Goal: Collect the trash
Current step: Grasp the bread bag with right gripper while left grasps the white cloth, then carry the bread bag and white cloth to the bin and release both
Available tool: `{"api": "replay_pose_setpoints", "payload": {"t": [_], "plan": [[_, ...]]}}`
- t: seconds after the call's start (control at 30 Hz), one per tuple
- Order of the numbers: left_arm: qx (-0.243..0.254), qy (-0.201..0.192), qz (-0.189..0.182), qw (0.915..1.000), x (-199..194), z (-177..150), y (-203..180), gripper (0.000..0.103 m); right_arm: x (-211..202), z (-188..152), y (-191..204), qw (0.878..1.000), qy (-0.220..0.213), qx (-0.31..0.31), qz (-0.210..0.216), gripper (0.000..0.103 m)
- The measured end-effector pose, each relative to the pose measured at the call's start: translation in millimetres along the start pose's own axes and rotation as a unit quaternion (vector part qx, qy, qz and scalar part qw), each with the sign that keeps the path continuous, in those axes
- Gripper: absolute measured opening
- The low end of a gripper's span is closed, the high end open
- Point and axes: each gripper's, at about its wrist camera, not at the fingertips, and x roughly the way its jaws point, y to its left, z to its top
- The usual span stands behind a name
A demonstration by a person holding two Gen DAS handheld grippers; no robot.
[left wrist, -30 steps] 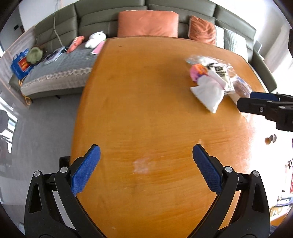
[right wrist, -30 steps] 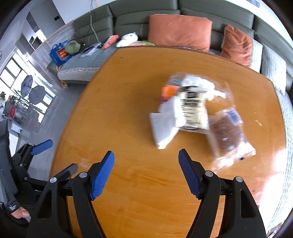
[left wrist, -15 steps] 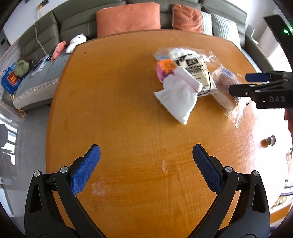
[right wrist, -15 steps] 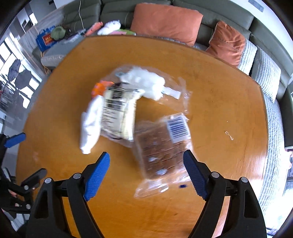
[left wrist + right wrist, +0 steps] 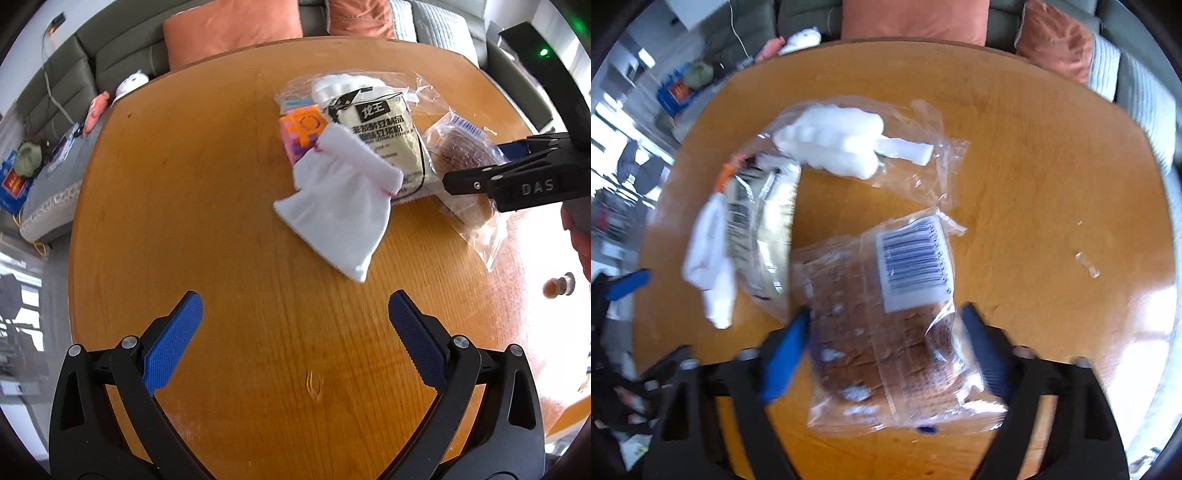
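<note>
A pile of trash lies on the round wooden table [image 5: 221, 229]. It holds a white cloth pouch [image 5: 340, 206], a pale printed food packet [image 5: 384, 136], an orange and pink toy block [image 5: 301, 134], a clear bag of white stuffing [image 5: 842, 144] and a clear bag of brown bread [image 5: 886, 332] with a barcode label. My right gripper [image 5: 886, 354] is open, its blue fingers on either side of the bread bag, and it also shows in the left wrist view [image 5: 517, 177]. My left gripper [image 5: 291, 343] is open and empty, nearer than the white pouch.
A grey-green sofa [image 5: 66, 92] with orange cushions [image 5: 236, 26] runs behind the table, with toys and a blue bag on its seat. A small round knob-like object [image 5: 559, 286] sits at the table's right edge. Small clear scraps [image 5: 1087, 264] lie right of the bread bag.
Both grippers have moved toward the trash pile. My right gripper has come down so its open fingers now straddle the bread bag. My left gripper has closed in on the white pouch.
</note>
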Motion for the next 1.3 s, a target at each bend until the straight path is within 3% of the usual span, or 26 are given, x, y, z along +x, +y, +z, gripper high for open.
{"api": "replay_pose_setpoints", "payload": {"t": [0.37, 0.43, 0.53, 0.63, 0.93, 1.3], "plan": [[0.069, -0.004, 0.004, 0.9976, 28, 27, -18, 0.094, -12, -34, -15, 0.998, -0.018, 0.053, 0.002, 0.069], [0.076, 0.001, -0.014, 0.9970, 32, 27, -16, 0.067, -16, -34, -13, 0.998, -0.020, 0.060, 0.002, 0.069], [0.058, 0.001, -0.056, 0.9968, 33, 23, -8, 0.042, -25, -36, -11, 0.998, -0.027, 0.064, 0.000, 0.069], [0.049, -0.008, -0.068, 0.9965, 27, 16, -3, 0.030, -33, -40, -4, 0.997, -0.036, 0.065, -0.003, 0.069], [0.025, -0.028, -0.085, 0.9957, -2, -19, 14, 0.028, -59, -53, 27, 0.997, -0.051, 0.049, -0.003, 0.069], [-0.017, -0.055, -0.076, 0.9955, -42, -76, 68, 0.028, -61, -61, 136, 0.998, -0.052, -0.011, 0.019, 0.069]]}}
